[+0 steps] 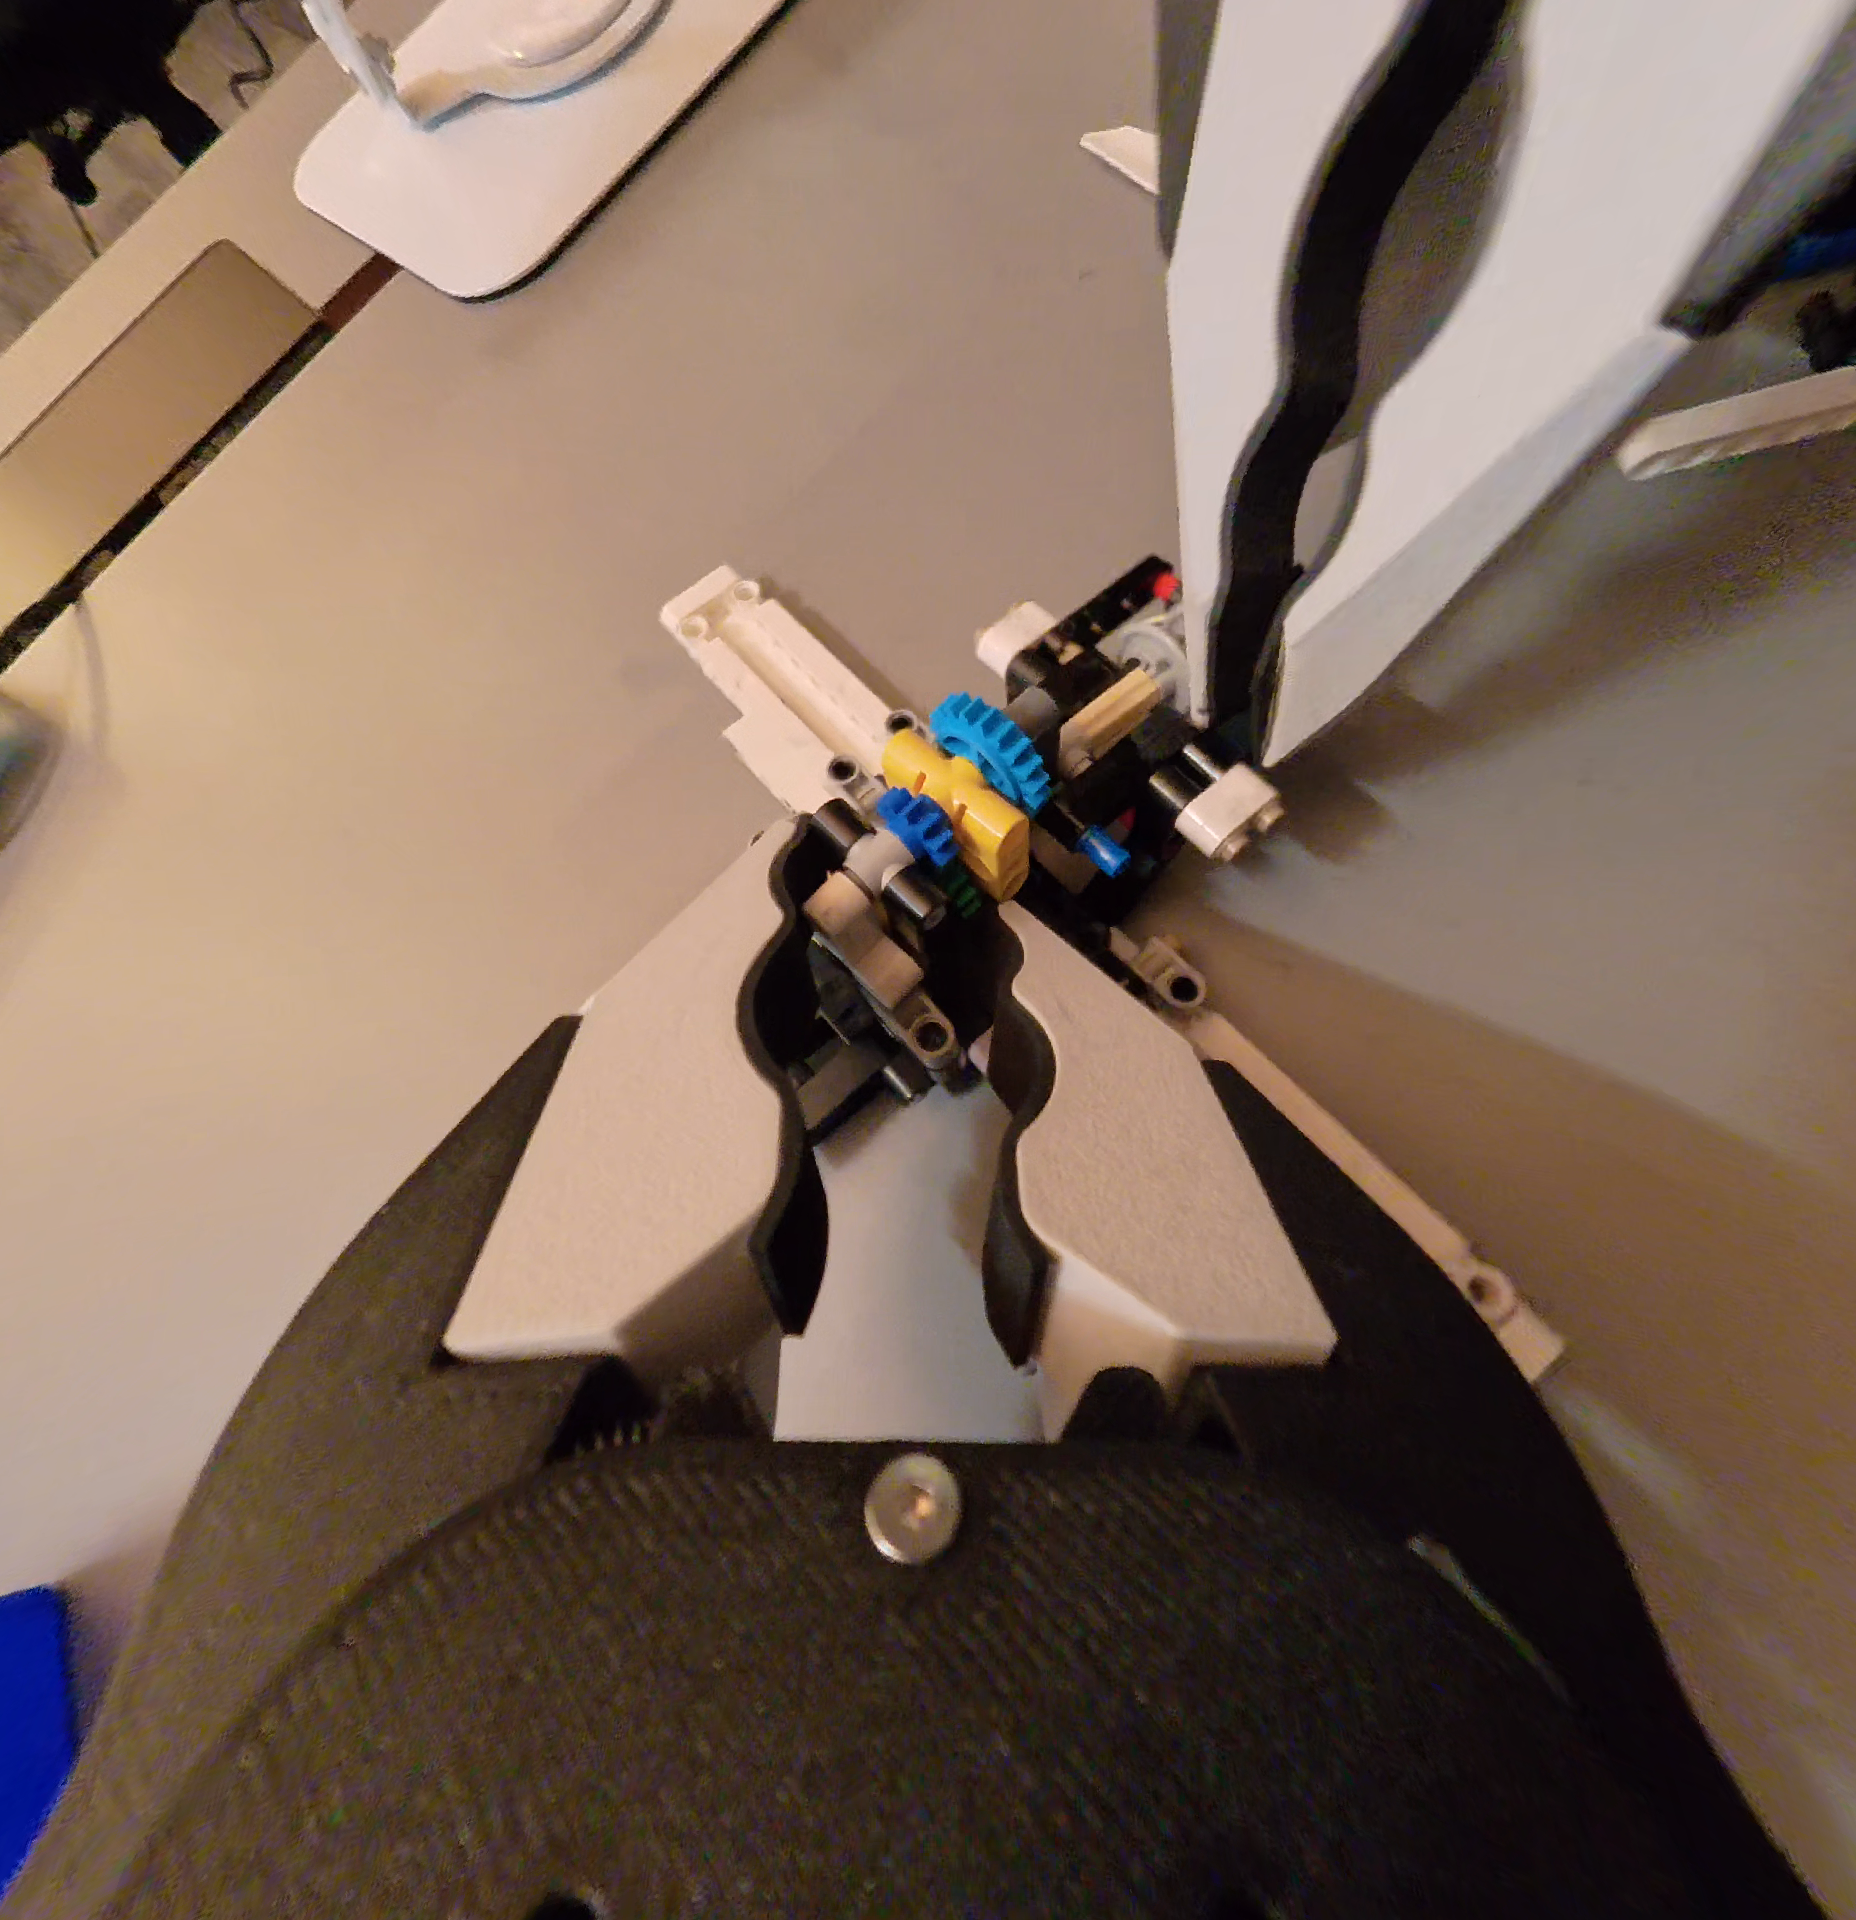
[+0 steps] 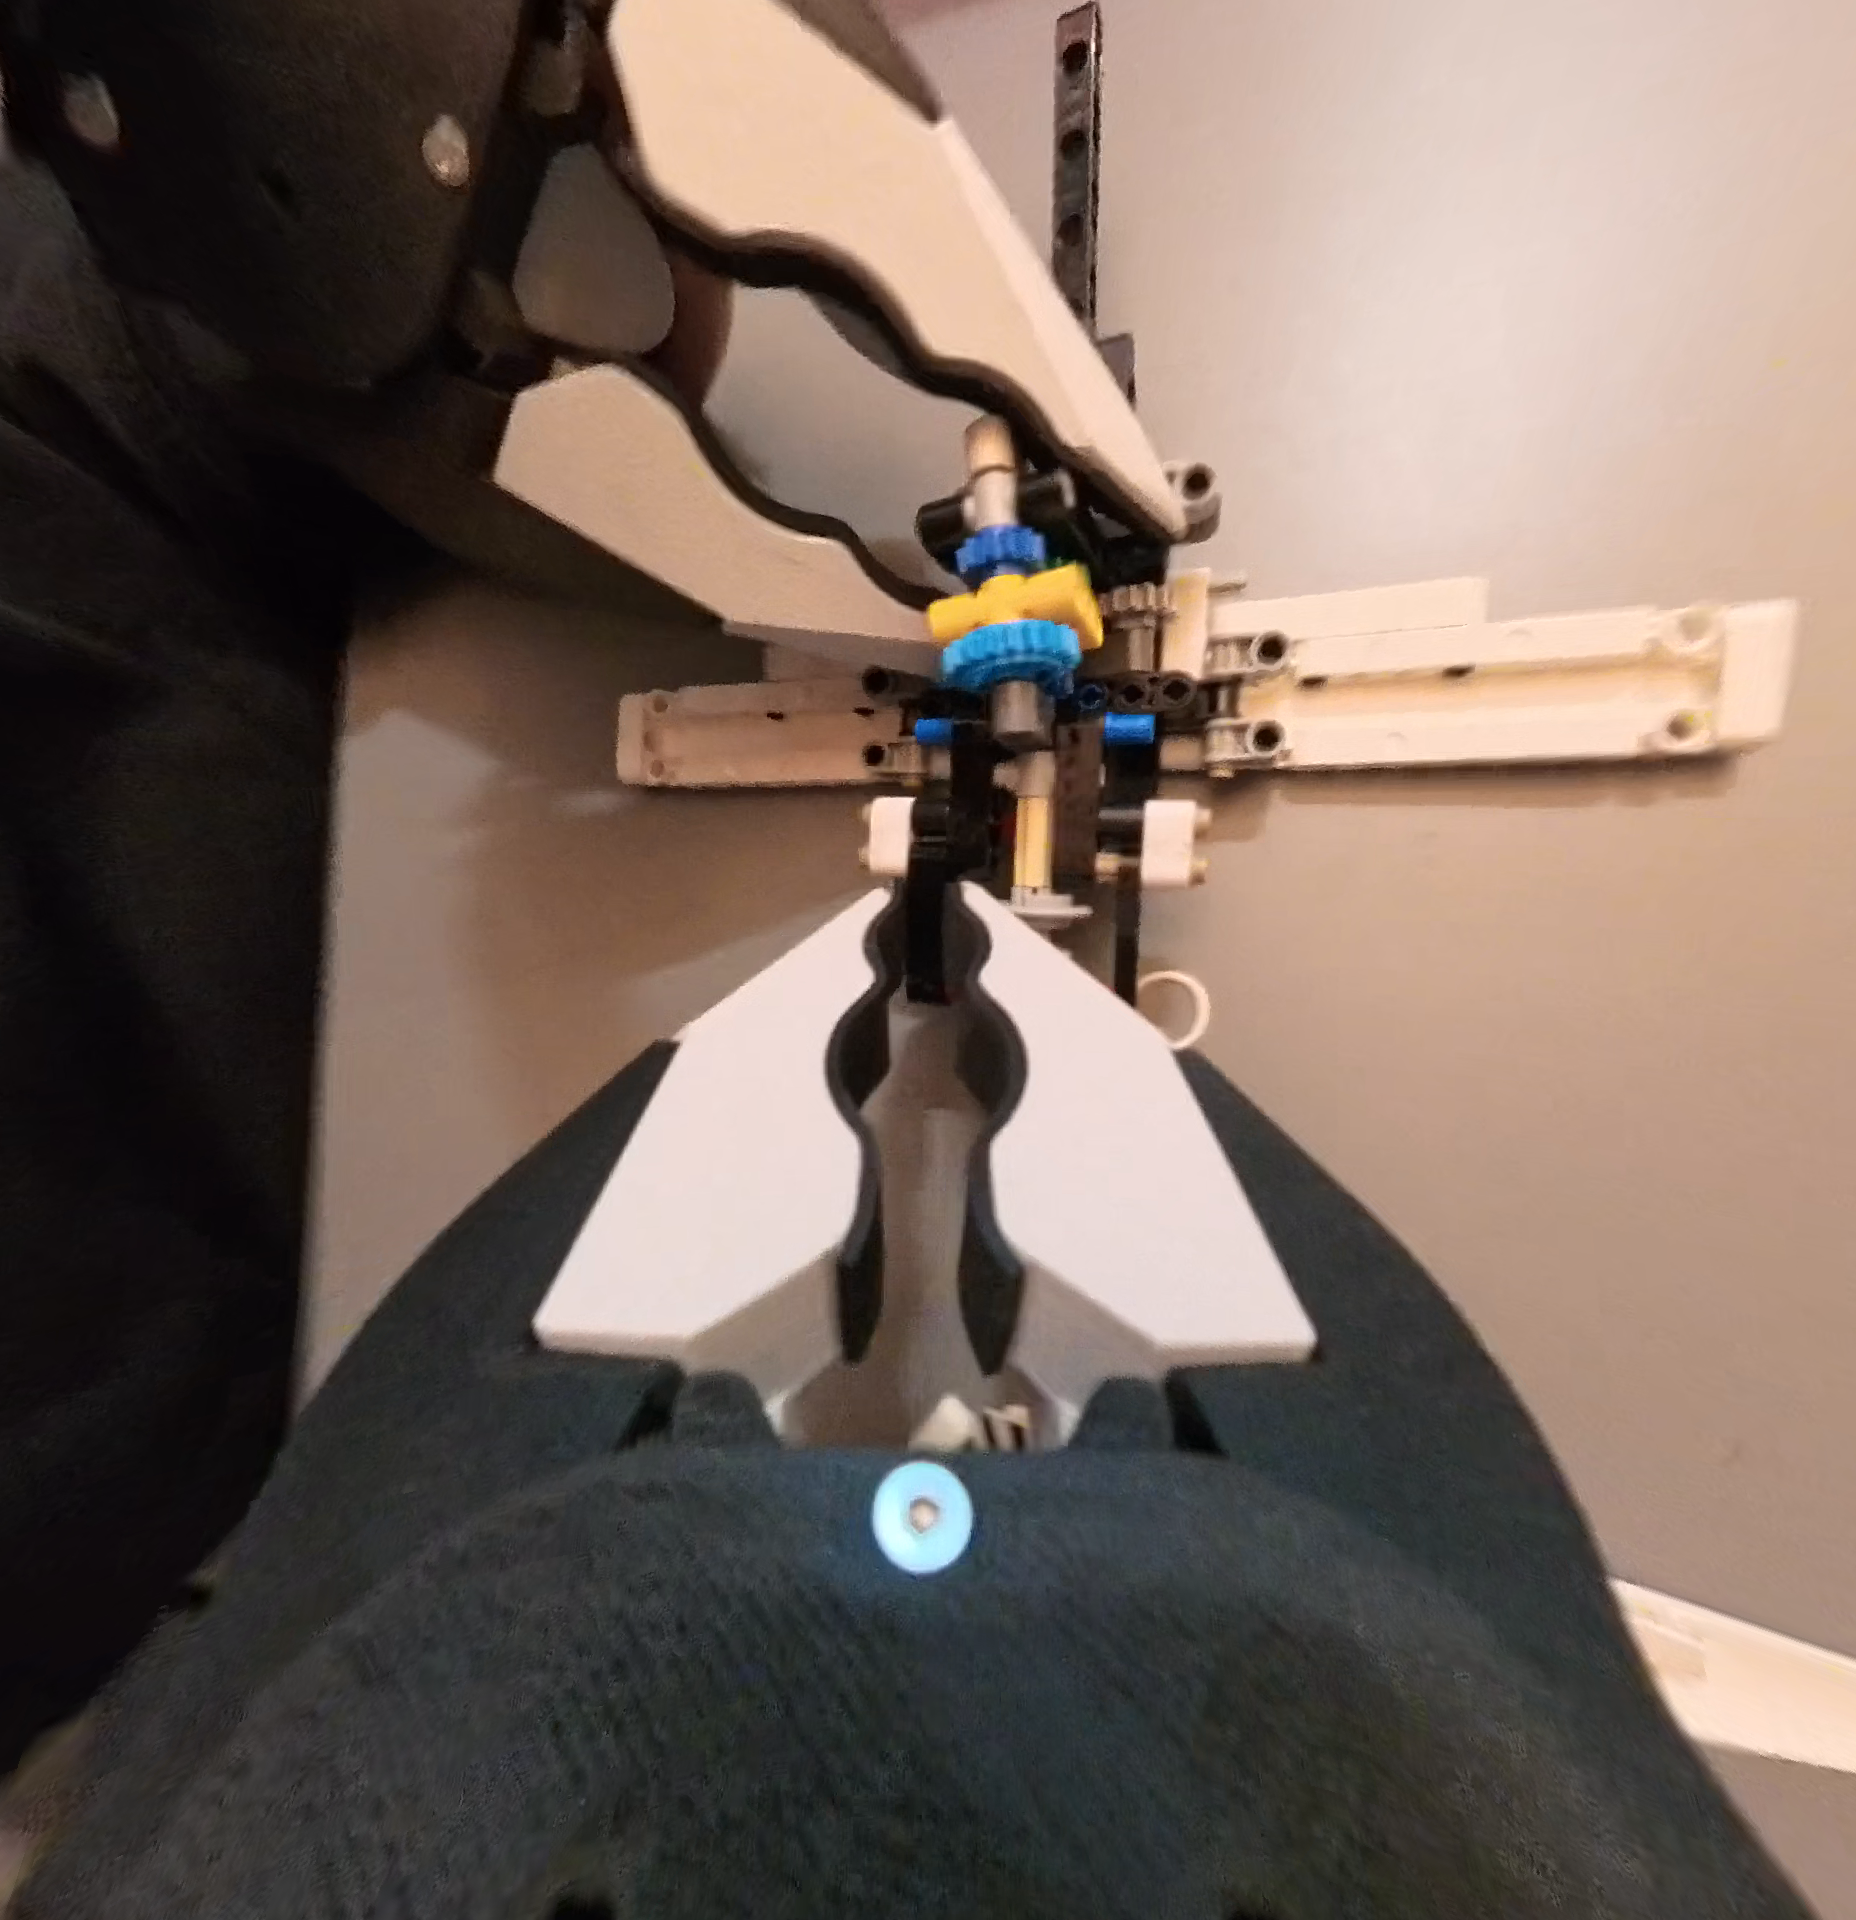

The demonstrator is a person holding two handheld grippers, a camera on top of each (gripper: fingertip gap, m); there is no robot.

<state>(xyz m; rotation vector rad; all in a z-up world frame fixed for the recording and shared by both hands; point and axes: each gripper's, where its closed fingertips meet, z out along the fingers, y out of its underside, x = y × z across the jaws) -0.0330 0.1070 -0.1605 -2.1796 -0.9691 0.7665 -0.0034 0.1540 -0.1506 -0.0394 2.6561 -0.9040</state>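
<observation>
Left tongs (image 1: 893,914) clenched on the grey-and-black end of a brick model (image 1: 1007,821), both pads pressed against its sides. Right tongs (image 2: 929,935) nearly closed, pinching a thin black beam (image 2: 939,831) that sticks out of the model's opposite end. Seen in the left wrist view, those right fingertips (image 1: 1230,665) come down steeply from above and meet the model beside a white end piece (image 1: 1230,810).

Model thus gripped from two sides, midway between both tools, low over the grey table (image 1: 488,727); resting on it or just clear of it, cannot tell. At its middle, a yellow connector (image 1: 955,800) with a big blue gear (image 1: 981,727) on one side and a small darker blue gear (image 1: 913,821) on the other, all on one axle. Long white arms (image 2: 1475,686) reaching out to either side.

Just beside the right tongs, a small white ring (image 2: 1178,1003) on the table. Well apart, at the far edge, a white stand base (image 1: 467,197).
</observation>
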